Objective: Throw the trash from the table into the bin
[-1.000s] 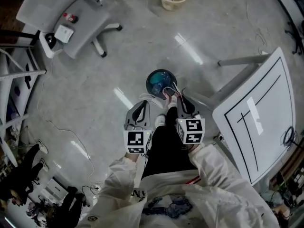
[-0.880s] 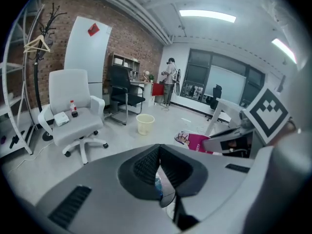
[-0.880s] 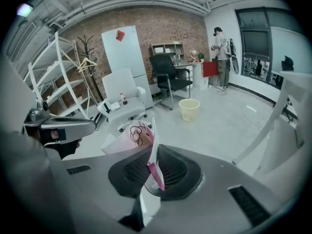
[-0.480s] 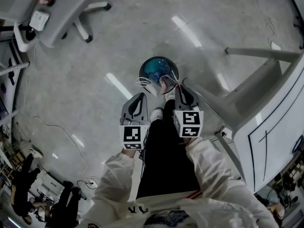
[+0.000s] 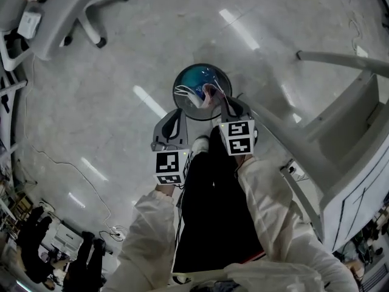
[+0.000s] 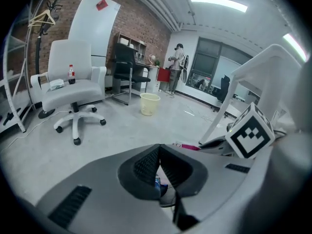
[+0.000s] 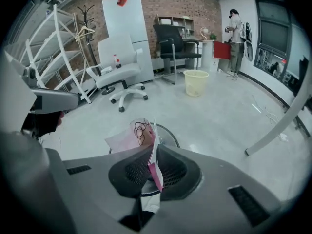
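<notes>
The round bin (image 5: 193,78) with a blue liner stands on the floor just ahead of my feet. My right gripper (image 5: 220,102) is shut on a thin pink wrapper (image 5: 208,93) with a cartoon print. It holds the wrapper over the bin's mouth. In the right gripper view the wrapper (image 7: 139,133) sticks up between the closed jaws of the right gripper (image 7: 152,167), with the bin rim (image 7: 168,133) behind it. My left gripper (image 5: 176,113) hangs beside the bin's near edge. Its jaws are shut, and the left gripper (image 6: 159,162) shows nothing between them in its own view.
White table legs (image 5: 340,66) slant across the right side. A white office chair (image 5: 67,11) stands at the upper left. A yellow basket (image 7: 196,82) sits further off on the floor. A cable (image 5: 61,163) trails over the grey floor at left. My dark trouser legs (image 5: 213,205) fill the lower middle.
Both grippers have sunk towards the bin. The pink wrapper, earlier at the bin's near edge, now hangs over its opening. The grip has not changed.
</notes>
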The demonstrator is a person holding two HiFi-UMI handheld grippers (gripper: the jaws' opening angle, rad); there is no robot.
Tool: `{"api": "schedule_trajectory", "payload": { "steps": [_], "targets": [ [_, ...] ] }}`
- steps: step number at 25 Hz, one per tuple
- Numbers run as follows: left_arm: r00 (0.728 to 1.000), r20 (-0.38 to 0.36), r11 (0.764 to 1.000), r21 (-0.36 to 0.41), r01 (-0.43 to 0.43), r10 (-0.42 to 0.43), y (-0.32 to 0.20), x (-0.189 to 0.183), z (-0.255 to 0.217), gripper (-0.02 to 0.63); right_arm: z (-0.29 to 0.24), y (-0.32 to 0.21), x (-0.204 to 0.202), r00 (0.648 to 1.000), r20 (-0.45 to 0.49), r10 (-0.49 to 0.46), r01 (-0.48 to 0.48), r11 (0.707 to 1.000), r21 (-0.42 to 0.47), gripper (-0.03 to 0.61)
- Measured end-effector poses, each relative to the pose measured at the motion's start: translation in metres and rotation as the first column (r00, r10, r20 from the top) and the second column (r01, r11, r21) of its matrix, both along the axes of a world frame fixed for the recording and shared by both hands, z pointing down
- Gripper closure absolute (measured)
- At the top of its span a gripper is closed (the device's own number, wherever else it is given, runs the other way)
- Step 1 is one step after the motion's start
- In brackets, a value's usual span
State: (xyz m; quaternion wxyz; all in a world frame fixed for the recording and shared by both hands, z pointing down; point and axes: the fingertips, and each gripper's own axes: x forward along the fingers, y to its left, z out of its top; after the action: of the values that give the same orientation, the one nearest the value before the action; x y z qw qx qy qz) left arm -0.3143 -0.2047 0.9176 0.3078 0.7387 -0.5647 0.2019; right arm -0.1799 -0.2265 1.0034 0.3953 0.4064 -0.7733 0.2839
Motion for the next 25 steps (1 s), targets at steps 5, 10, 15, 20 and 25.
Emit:
{"api": "schedule_trajectory", "payload": {
  "steps": [5, 10, 15, 20, 25],
  "targets": [
    [1.0, -0.004, 1.0, -0.008, -0.01, 0.01, 0.0, 0.005, 0.026, 0.606, 0.039, 0.005, -0.004, 1.0, -0.007, -0.006, 0.006, 1.0, -0.015, 0.545],
    [1.0, -0.019, 0.999, -0.031, 0.01, -0.011, 0.005, 0.007, 0.043, 0.606, 0.058, -0.002, -0.015, 1.0, -0.022, -0.019, 0.02, 1.0, 0.006, 0.545],
    [0.999, -0.031, 0.999, -0.041, 0.015, -0.017, 0.007, 0.005, 0.051, 0.606, 0.09, -0.003, -0.035, 0.996, -0.039, -0.076, 0.075, 0.997, -0.028, 0.545],
    [0.999, -0.027, 0.998, -0.053, 0.039, -0.041, 0.01, -0.007, 0.06, 0.606, 0.12, 0.002, -0.039, 0.988, -0.082, -0.129, 0.122, 0.989, -0.085, 0.545],
    [0.998, -0.02, 0.995, -0.07, 0.064, -0.066, 0.015, -0.017, 0.069, 0.606, 0.134, 0.001, -0.041, 0.987, -0.069, -0.143, 0.136, 0.986, -0.1, 0.543]
  ]
}}
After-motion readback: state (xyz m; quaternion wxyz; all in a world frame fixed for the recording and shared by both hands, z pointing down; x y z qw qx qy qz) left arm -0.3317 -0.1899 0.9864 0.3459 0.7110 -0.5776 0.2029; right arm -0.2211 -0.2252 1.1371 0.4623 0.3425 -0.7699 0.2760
